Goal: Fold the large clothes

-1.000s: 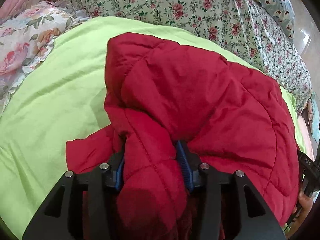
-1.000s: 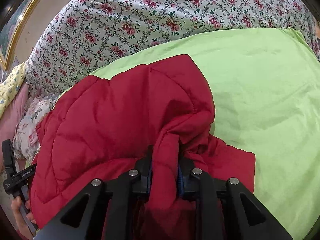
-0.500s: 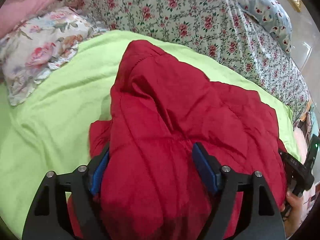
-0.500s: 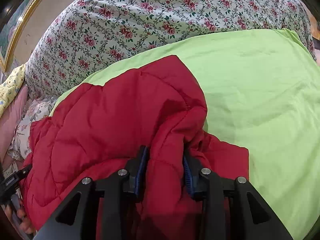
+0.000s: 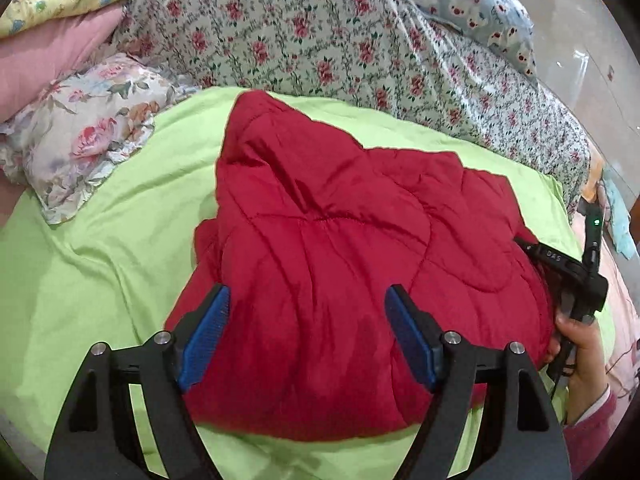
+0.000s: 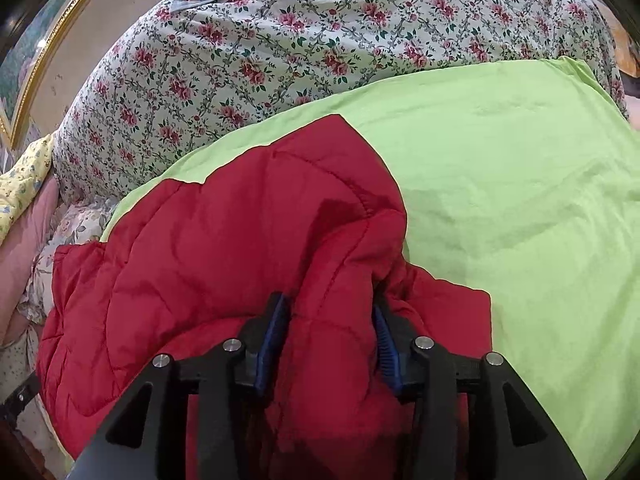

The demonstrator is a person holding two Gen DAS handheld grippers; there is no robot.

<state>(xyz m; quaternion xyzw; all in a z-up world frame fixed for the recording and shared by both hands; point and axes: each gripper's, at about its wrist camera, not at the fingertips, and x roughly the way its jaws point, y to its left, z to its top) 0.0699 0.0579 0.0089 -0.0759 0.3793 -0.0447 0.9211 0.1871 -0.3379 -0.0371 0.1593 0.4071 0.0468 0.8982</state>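
The puffy red quilted jacket (image 5: 340,248) lies bunched on the lime-green bedsheet (image 5: 100,248), with the left gripper (image 5: 306,336) spread wide above its near edge, gripping nothing, and the right gripper (image 6: 328,340) pinching a thick fold, beside a rose-patterned floral quilt (image 6: 280,52).

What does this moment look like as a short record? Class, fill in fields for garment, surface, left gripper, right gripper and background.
garment: red quilted padded jacket, bunched in a heap
surface: lime green bedsheet, under the jacket
left gripper: left gripper, jaws wide apart over the jacket, gripping nothing
right gripper: right gripper, jaws closed on a raised fold of the jacket
background: rose-patterned floral quilt beyond the sheet; floral pillow at the left
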